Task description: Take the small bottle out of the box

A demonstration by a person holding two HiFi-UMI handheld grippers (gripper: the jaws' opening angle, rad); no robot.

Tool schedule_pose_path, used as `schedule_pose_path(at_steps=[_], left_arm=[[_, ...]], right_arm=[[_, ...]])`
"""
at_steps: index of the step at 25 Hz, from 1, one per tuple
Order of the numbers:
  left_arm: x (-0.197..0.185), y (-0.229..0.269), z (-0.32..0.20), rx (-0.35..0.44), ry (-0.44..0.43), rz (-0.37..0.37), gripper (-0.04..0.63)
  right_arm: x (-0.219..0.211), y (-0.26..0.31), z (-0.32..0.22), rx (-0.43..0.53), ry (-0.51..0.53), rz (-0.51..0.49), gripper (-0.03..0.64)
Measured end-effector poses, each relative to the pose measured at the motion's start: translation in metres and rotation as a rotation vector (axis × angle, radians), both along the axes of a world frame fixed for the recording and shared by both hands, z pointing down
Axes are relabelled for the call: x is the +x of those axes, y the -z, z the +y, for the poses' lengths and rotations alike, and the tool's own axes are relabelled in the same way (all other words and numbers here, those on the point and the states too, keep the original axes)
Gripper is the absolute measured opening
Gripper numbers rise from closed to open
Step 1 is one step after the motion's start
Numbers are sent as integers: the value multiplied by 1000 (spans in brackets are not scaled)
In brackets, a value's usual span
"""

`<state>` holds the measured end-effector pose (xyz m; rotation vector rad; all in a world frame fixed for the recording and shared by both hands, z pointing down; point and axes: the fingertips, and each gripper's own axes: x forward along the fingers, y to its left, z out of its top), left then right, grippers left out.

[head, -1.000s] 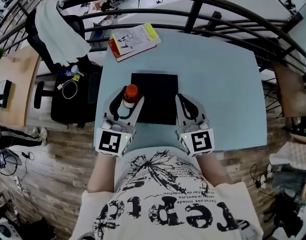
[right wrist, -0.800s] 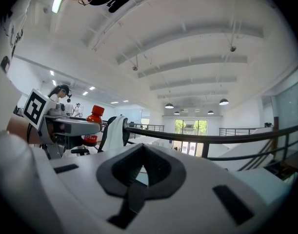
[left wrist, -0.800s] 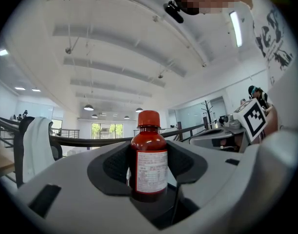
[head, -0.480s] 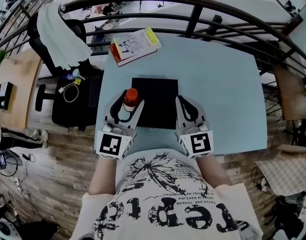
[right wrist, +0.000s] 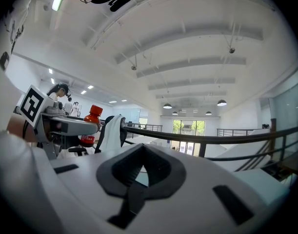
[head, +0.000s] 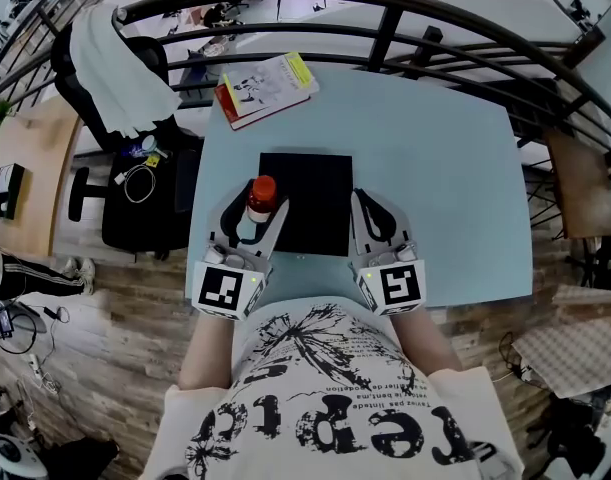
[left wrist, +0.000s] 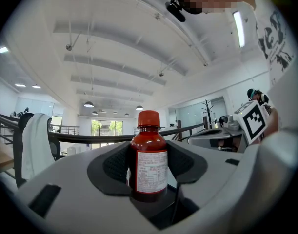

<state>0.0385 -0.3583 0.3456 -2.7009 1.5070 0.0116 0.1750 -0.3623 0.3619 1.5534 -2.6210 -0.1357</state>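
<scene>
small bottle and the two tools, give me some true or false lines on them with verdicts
1. The left tool is closed on the small bottle. True.
2. The bottle's cap is blue. False: it is red.
3. The right tool holds the black box. False: its jaws are together with nothing between them, beside the box.
4. The black box lies on the light blue table. True.
5. A book lies between the two tools. False: it lies at the table's far left corner.

Bright overhead daylight, strong fisheye distortion
</scene>
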Motion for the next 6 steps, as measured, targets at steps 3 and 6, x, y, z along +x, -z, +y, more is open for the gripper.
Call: schedule_pose_path(at_steps=[3, 6], left_arm=[[0, -2, -1, 0, -2, -3, 232], [1, -4, -2, -7, -2, 5, 232]], right_arm=[[-1, -3, -1, -4, 2, 3, 8], [-2, -3, -1, 0, 11, 12, 8]])
